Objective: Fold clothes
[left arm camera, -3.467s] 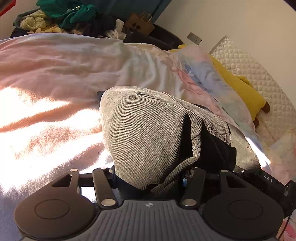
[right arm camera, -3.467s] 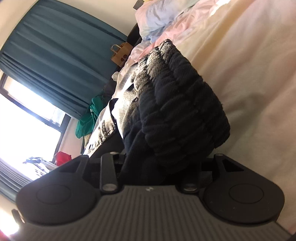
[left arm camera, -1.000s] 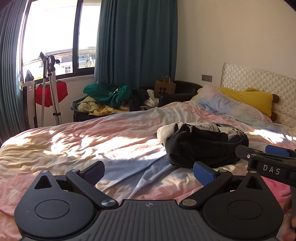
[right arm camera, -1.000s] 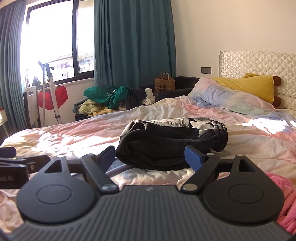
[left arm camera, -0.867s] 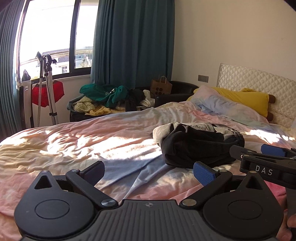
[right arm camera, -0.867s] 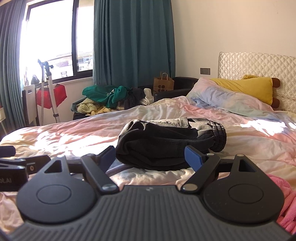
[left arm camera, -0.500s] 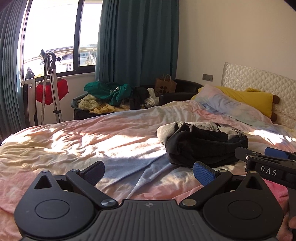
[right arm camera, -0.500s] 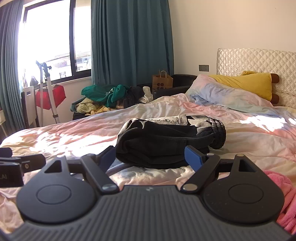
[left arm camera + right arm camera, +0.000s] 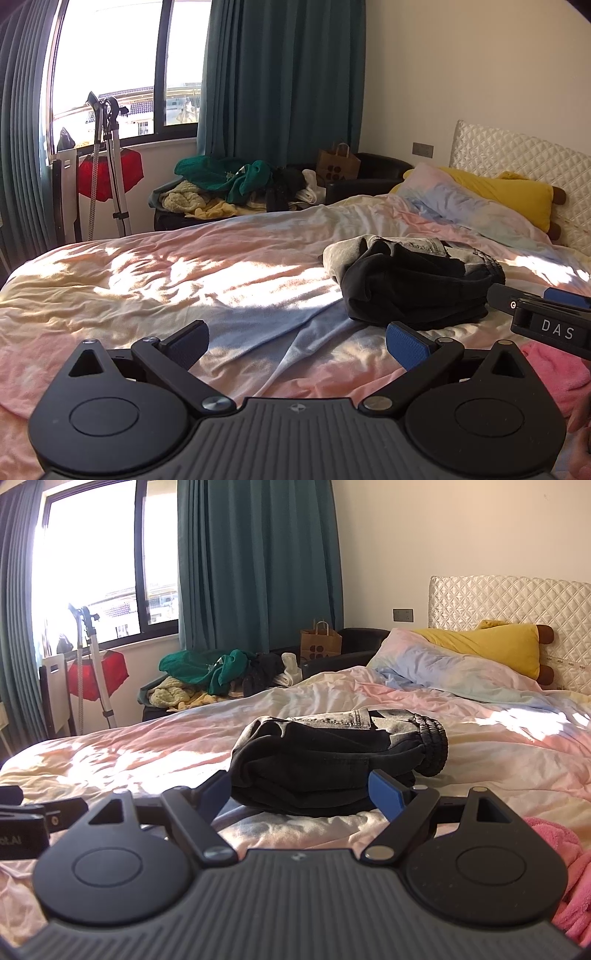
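Note:
A folded dark garment (image 9: pixel 413 288) with grey denim showing on top lies on the pastel bed sheet (image 9: pixel 184 273); it also shows in the right wrist view (image 9: pixel 332 768). My left gripper (image 9: pixel 297 341) is open and empty, held back from the bundle and to its left. My right gripper (image 9: pixel 299 788) is open and empty, just in front of the bundle. The right gripper's body also shows at the right edge of the left wrist view (image 9: pixel 543 317).
A pink cloth (image 9: pixel 565 853) lies at the near right of the bed. Pillows (image 9: pixel 461 664) and a quilted headboard (image 9: pixel 509 598) are at the far right. A pile of clothes (image 9: pixel 229 184) and a paper bag (image 9: pixel 338 162) sit beyond the bed by the curtain.
Earlier both grippers were shut on the dark garment. Both are now open and pulled back, and the folded bundle rests on the bed. Little has moved in the last second.

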`<state>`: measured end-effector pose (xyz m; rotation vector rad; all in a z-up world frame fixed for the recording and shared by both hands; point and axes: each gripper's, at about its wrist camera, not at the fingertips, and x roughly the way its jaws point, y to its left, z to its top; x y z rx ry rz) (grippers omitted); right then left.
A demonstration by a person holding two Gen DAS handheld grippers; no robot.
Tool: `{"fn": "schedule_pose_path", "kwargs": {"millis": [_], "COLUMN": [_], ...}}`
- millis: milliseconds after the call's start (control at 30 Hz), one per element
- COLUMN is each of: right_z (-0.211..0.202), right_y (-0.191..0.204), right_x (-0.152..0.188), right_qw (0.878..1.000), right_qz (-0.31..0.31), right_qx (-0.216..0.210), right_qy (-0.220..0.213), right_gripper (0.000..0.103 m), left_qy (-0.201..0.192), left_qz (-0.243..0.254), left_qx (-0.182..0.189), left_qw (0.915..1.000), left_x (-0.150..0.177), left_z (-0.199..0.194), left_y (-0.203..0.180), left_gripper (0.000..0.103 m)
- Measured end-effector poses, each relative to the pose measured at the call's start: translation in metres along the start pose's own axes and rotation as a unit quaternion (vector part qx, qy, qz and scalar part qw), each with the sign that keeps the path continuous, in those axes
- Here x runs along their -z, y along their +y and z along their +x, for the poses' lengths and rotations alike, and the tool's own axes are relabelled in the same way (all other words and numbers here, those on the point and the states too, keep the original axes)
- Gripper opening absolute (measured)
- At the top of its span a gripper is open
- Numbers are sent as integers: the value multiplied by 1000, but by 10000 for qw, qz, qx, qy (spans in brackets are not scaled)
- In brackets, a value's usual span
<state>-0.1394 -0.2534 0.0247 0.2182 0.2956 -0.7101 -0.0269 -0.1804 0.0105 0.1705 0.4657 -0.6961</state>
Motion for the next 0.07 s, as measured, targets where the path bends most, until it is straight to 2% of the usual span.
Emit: {"fn": "schedule_pose_path", "kwargs": {"millis": [67], "right_z": [0], "right_y": [0], "right_x": [0], "right_qw": [10000], "right_qz": [3], "right_qx": [10], "right_qy": [-1], "right_gripper": [83], "left_qy": [-4], "left_qz": [-50], "left_qx": [11], "left_qw": [10000], "left_x": [1], "left_z": [-1], "left_y": [2], "left_gripper": [103]}}
